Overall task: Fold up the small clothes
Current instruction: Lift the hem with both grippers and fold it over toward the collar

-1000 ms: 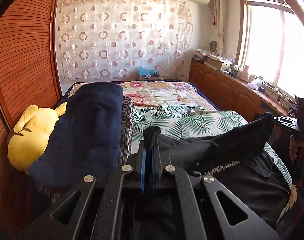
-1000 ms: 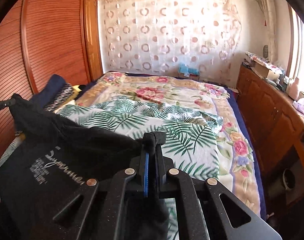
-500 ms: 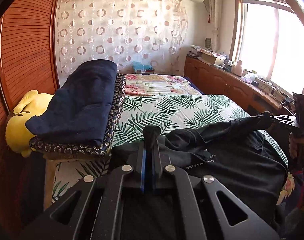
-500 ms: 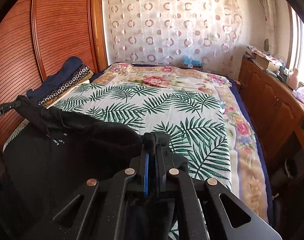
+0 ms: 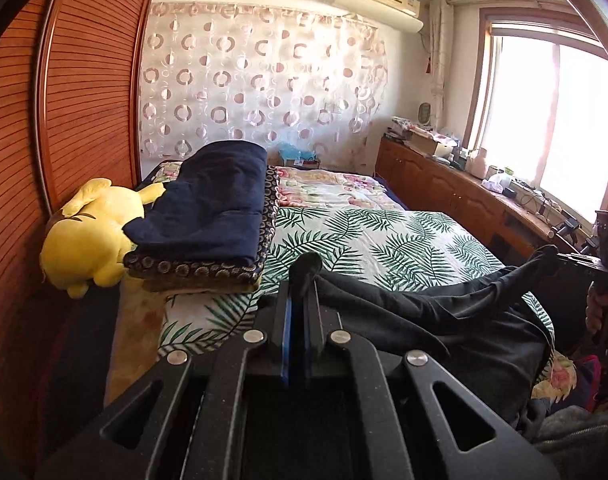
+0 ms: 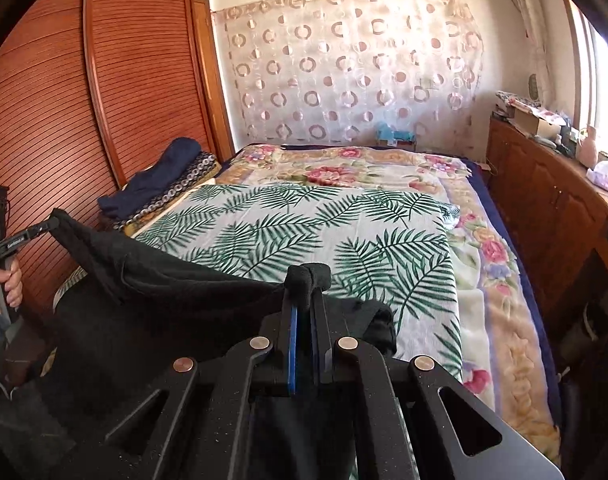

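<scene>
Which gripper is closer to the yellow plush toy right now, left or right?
Left. The left gripper, shut on the black garment, sits near the yellow plush toy by the wardrobe. The right gripper holds the garment's other corner, across the bed toward the window.

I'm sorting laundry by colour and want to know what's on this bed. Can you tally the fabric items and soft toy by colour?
Black: 1, the garment pinched by both the left gripper and the right gripper
Navy: 1, the folded cloth
Patterned: 1, the folded cloth beneath it
Green leaf print: 1, the sheet
Yellow: 1, the plush toy
Total: 5
</scene>
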Demonstrator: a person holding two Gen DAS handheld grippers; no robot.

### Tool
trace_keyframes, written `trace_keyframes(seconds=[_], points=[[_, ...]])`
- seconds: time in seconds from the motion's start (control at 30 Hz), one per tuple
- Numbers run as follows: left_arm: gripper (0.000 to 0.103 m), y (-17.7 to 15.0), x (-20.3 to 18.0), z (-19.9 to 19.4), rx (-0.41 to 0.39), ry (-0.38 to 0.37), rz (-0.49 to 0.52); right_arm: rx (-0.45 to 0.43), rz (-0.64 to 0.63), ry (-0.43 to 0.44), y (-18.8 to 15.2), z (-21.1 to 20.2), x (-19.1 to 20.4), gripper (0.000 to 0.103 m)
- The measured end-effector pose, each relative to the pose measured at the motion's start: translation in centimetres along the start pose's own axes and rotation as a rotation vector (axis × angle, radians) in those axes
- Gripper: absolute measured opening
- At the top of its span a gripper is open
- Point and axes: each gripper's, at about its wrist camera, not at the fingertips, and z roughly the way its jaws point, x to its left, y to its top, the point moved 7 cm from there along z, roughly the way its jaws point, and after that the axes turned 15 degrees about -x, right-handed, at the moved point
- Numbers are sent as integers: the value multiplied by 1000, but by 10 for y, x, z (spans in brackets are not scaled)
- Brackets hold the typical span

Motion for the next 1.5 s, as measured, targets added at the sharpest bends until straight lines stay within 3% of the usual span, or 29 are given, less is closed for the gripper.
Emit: trace_keyframes(seconds=[0.23,0.4,0.53,0.6,0.7,0.73,0.87,0.97,1.07,1.17,1.5], points=[[5,-19,2,-11,53,13,8,94,-23,6,-26,-24,14,5],[5,-49,6,3,129,38,3,189,-23,-38,-60,-3,9,5],[6,-52,6,3,139,35,6,236,-35,-46,-70,8,10,5],[13,-47,8,1,127,32,5,219,-34,-47,-63,6,8,5],[29,-37,9,0,98,23,-2,174,-29,-37,-50,-1,9,5],[39,-33,9,1,91,21,2,163,-30,-39,-48,-5,10,5],[57,-22,2,14,93,-15,33,140,-37,-40,-36,-11,9,5],[73,-12,-10,31,91,-54,71,123,-37,-51,-30,-14,9,19],[77,-8,-17,50,113,-74,95,91,-55,-61,-21,-15,9,28],[77,-11,-16,69,139,-63,113,80,-81,-87,-21,-7,8,44],[77,-39,14,124,317,-22,165,183,-84,-128,-49,60,-16,46]])
